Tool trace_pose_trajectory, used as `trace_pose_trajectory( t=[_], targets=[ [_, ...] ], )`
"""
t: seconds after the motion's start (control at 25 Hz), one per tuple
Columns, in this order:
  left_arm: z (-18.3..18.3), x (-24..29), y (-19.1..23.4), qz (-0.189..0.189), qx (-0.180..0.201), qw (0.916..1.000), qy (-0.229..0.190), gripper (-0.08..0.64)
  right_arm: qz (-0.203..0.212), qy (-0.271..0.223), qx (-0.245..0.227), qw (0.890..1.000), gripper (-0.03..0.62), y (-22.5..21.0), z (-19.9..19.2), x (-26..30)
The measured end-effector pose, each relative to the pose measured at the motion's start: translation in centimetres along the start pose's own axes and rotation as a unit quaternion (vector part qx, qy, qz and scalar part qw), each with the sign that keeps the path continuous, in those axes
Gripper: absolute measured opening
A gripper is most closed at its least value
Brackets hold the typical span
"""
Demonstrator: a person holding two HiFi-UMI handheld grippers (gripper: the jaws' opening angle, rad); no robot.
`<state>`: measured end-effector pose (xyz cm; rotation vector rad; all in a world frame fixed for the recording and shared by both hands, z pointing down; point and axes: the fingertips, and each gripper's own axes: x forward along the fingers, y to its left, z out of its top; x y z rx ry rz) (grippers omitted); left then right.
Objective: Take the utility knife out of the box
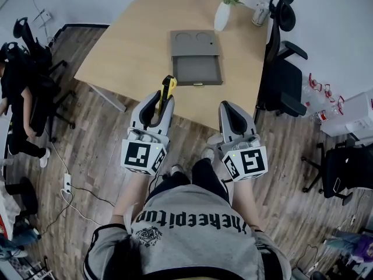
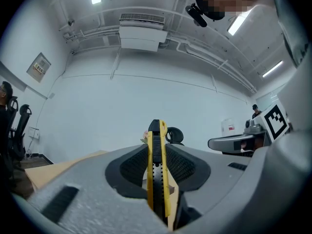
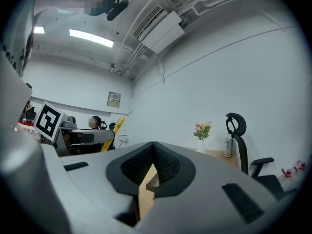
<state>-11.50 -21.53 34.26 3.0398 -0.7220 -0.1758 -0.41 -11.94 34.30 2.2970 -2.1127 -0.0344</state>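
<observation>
- Left gripper (image 1: 165, 98) is clamped on the knife (image 1: 168, 89). In its own view the yellow and black knife (image 2: 157, 169) stands on edge, pinched between the dark pads (image 2: 131, 167).
- From the head view I only get the knife's yellow tip poking up past the jaws. The rest is buried in the gripper, so I can't see how long it is.
- So the knife is out of the box (image 1: 196, 42), held over the near edge of the table (image 1: 128, 45).
- The box sits open mid-table, well apart from both grippers.
- Right gripper (image 1: 228, 107) has its jaws together at the tips with nothing in them (image 3: 153, 146). Through the gap below I see a sliver of table and a brownish edge I can't identify.
- Vase (image 1: 222, 16) of flowers is at the far edge.
- Chair (image 1: 282, 69) is on the right, partly cut off in the right gripper view.
</observation>
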Motion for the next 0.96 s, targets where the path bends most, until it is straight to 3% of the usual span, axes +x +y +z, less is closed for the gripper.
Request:
trace_pose_trajectory(
  t=[0.96],
  targets=[
    [0.9,-1.3,-0.4,-0.013,-0.005,0.9998,-0.015,0.126,0.000,0.000,-0.012,1.000,0.006,1.5,0.5,-0.6]
  ],
)
